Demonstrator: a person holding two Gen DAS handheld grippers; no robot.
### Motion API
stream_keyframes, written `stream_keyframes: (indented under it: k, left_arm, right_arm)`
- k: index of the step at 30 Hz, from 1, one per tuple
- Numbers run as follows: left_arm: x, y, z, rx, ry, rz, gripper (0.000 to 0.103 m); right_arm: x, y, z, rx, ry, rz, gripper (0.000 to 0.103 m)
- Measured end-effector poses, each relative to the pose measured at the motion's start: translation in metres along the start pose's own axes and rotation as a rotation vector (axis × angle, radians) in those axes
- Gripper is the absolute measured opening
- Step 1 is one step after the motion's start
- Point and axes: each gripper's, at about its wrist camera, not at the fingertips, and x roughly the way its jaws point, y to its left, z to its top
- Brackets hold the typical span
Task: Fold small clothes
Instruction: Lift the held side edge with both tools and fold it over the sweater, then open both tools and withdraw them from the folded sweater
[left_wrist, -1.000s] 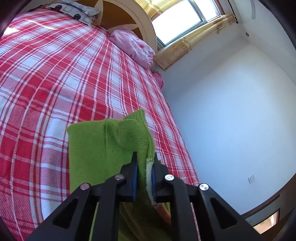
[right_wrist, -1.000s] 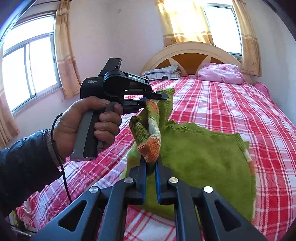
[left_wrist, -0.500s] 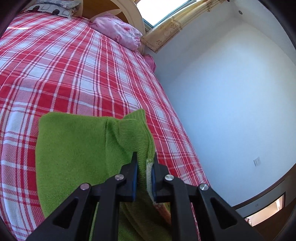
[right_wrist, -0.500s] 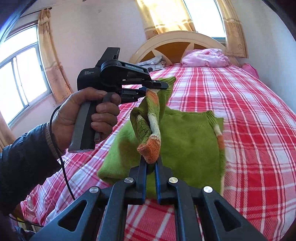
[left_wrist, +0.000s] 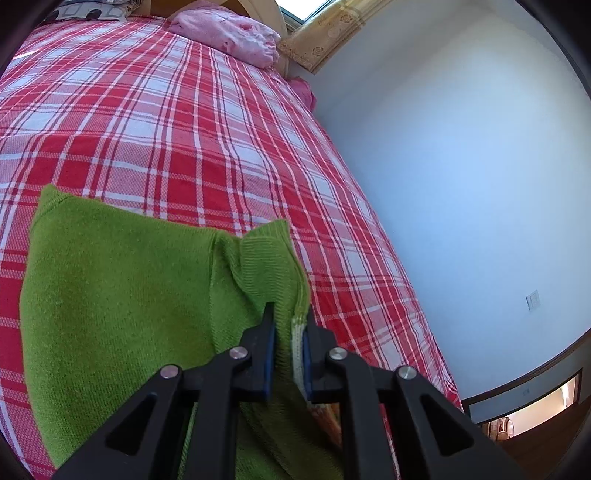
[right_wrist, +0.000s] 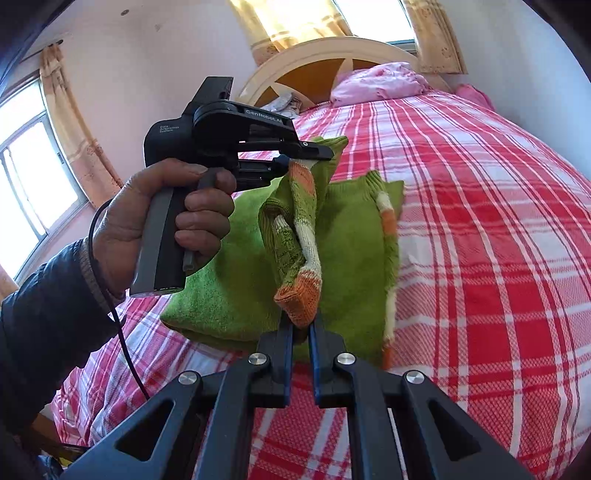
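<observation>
Your left gripper (left_wrist: 289, 325) sits at lower centre of its own view, jaws clenched on a ribbed edge of the green sweater (left_wrist: 122, 295). In the right wrist view, the same left gripper (right_wrist: 306, 155) appears at upper centre-left, held level and pointing toward the right of the frame. Your left hand (right_wrist: 162, 225) wraps its vertical grey handle, fingers curled around the front, thumb over the top, with the dark-sleeved forearm entering from the lower left.

Your right gripper (right_wrist: 300, 328) sits at lower centre of its view, jaws clenched on the orange-and-white striped cuff (right_wrist: 297, 295) of the sweater. The strip of knit between the two grippers hangs raised and twisted.

The body of the green sweater (right_wrist: 354, 254) lies on the red plaid bed (right_wrist: 498, 229), at frame centre. A pink pillow (right_wrist: 380, 79) rests by the headboard (right_wrist: 314, 62) at upper centre.
</observation>
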Motion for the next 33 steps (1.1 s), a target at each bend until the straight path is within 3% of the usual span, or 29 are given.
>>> stream_keyframes:
  k: [6, 12, 15, 16, 18, 21, 24, 26, 29, 31, 32, 33]
  left_arm:
    - [0.018, -0.012, -0.005, 0.029, 0.017, 0.014, 0.012]
    - [0.027, -0.031, -0.015, 0.137, 0.019, 0.085, 0.017]
    - [0.005, -0.043, -0.026, 0.243, -0.031, 0.116, 0.032]
    - [-0.006, -0.044, -0.03, 0.277, -0.059, 0.122, 0.042]
    - [-0.034, -0.041, -0.043, 0.346, -0.13, 0.161, 0.058]
    - [-0.072, -0.023, -0.065, 0.415, -0.221, 0.263, 0.066]
    - [-0.092, 0.003, -0.089, 0.433, -0.268, 0.378, 0.077]
    - [-0.093, 0.021, -0.102, 0.408, -0.261, 0.414, 0.078]
    - [-0.084, 0.042, -0.11, 0.323, -0.21, 0.381, 0.078]
    - [-0.08, 0.045, -0.111, 0.31, -0.205, 0.359, 0.078]
    - [-0.079, 0.043, -0.112, 0.318, -0.207, 0.365, 0.078]
    - [-0.079, 0.041, -0.112, 0.326, -0.211, 0.361, 0.078]
  right_arm:
    - [0.001, -0.023, -0.007, 0.074, 0.025, 0.001, 0.007]
    - [0.002, -0.038, -0.015, 0.116, 0.041, 0.006, 0.007]
    - [0.001, -0.042, -0.016, 0.134, 0.042, 0.044, 0.011]
    - [0.0, -0.044, -0.016, 0.141, 0.041, 0.048, 0.015]
    - [-0.006, -0.047, -0.017, 0.147, 0.017, 0.029, 0.031]
    - [-0.022, -0.044, -0.01, 0.122, -0.061, -0.048, 0.032]
    - [-0.031, -0.036, 0.008, 0.112, -0.122, -0.03, 0.032]
    - [-0.018, -0.025, 0.027, 0.092, -0.099, -0.02, 0.032]
    - [0.012, -0.024, 0.05, 0.137, -0.045, 0.023, 0.032]
    - [0.043, -0.032, 0.062, 0.203, 0.041, 0.052, 0.032]
    - [0.055, -0.038, 0.065, 0.248, 0.074, 0.068, 0.028]
    - [0.065, -0.045, 0.067, 0.292, 0.096, 0.069, 0.015]
